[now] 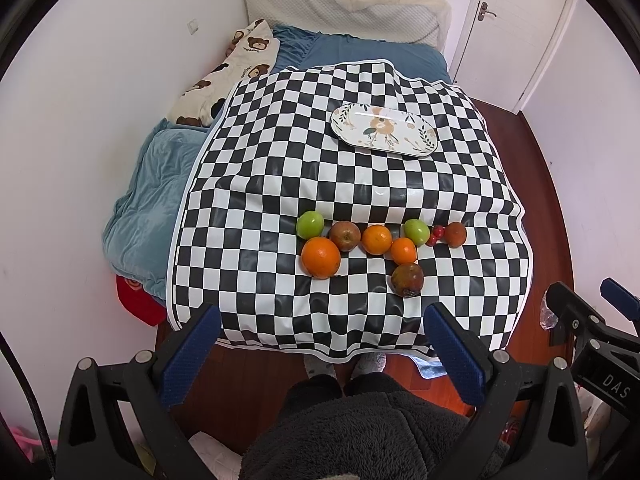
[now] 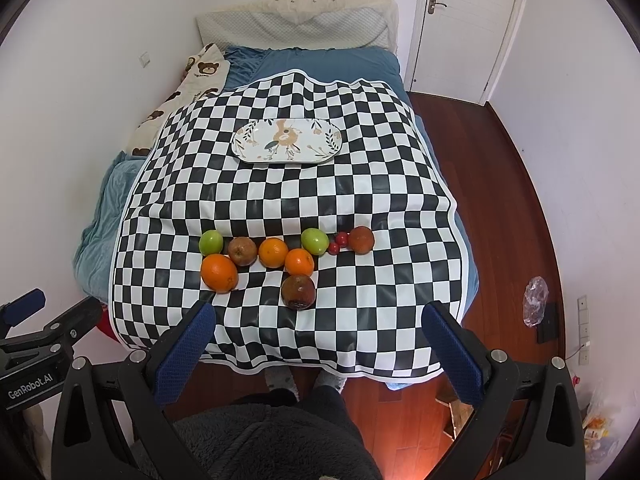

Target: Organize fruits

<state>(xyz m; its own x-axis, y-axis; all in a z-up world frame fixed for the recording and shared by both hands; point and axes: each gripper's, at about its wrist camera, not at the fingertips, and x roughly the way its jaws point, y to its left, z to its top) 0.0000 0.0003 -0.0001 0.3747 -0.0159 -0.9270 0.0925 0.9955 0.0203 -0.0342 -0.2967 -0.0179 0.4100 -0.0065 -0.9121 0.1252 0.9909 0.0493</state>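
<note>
Several fruits lie in a loose row on a checkered cloth (image 1: 280, 160) (image 2: 380, 200): a big orange (image 1: 320, 257) (image 2: 219, 273), two green apples (image 1: 310, 224) (image 1: 416, 231), two smaller oranges (image 1: 377, 239) (image 1: 403, 250), a brown apple (image 1: 344, 235), a dark reddish fruit (image 1: 407, 279) (image 2: 298, 292), small red fruits (image 1: 436, 234) and another reddish fruit (image 1: 455, 234). An oval flowered plate (image 1: 384, 130) (image 2: 286, 141) lies empty farther back. My left gripper (image 1: 320, 332) and right gripper (image 2: 318, 328) are open, empty, held above the cloth's near edge.
The cloth covers a bed with blue bedding (image 1: 152, 200), a bear-print pillow (image 1: 224, 76) and a padded headboard (image 1: 344, 8). White wall stands on the left, a door (image 2: 460, 20) at the back right. Wooden floor (image 2: 500, 220) lies right, with a plastic bag (image 2: 535, 306).
</note>
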